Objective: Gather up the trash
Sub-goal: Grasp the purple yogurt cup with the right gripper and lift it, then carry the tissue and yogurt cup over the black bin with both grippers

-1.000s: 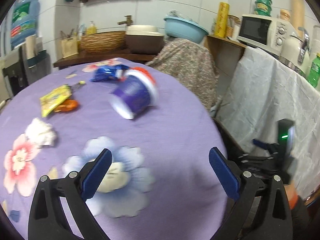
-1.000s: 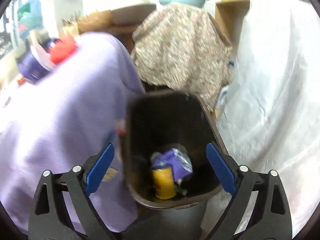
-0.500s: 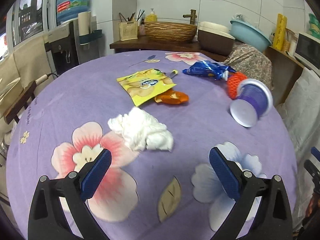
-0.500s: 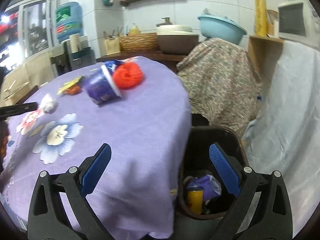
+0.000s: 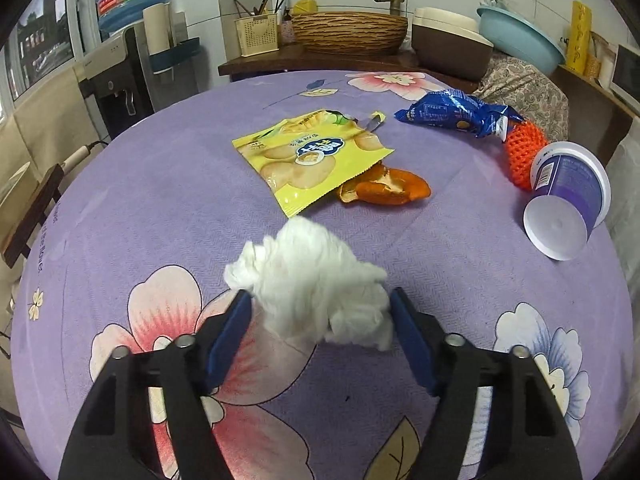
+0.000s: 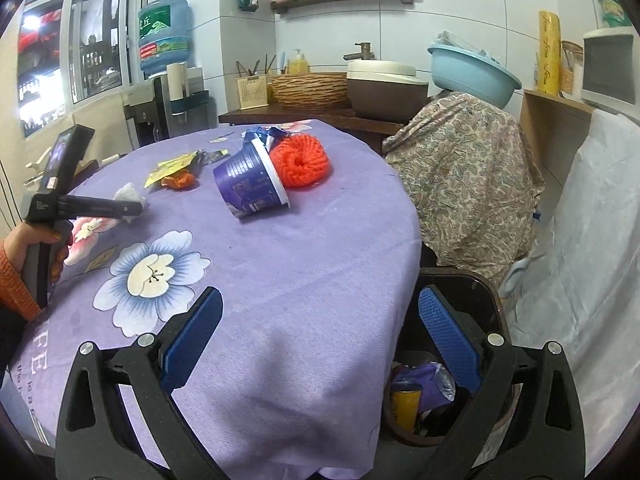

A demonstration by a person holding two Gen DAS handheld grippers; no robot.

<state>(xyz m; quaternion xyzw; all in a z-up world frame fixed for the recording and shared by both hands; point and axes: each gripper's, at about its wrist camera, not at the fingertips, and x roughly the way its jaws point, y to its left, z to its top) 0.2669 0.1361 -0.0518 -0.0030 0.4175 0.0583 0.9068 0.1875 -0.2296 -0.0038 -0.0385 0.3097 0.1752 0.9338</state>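
1. The left claw [image 5: 320, 316] has just been closing around a crumpled white tissue [image 5: 316, 280] that lies on the purple flowered desk [image 5: 160, 200]. The blue pads now press the wad on both sides — it is gripped, low against the cloth.
2. Seen from the right wrist, the same left claw [image 6: 134, 210] reaches over the desk's left part with the tissue [image 6: 128, 194] at its tip; a hand [image 6: 36, 240] in an orange sleeve grips its handle.
3. The right claw [image 6: 320, 336] stands wide with nothing between its pads, hovering at the near edge of the desk, beside and above a dark trash bin [image 6: 480, 292].
4. The bin stands on the floor against the hanging tablecloth. Inside it lie a yellow can [image 6: 406, 404] and a crumpled purple wrapper [image 6: 420, 376].
5. Further trash lies on the desk beyond the tissue: a yellow snack bag [image 5: 316, 160] with orange peel [image 5: 388, 190] touching its lower right edge, a blue wrapper [image 5: 456, 114], an orange net scrubber [image 5: 524, 152], and — tipped on its side just against the scrubber — a purple tub [image 5: 568, 196].
6. Behind the desk a counter carries a woven basket [image 5: 348, 32] and a light blue basin [image 5: 520, 44].
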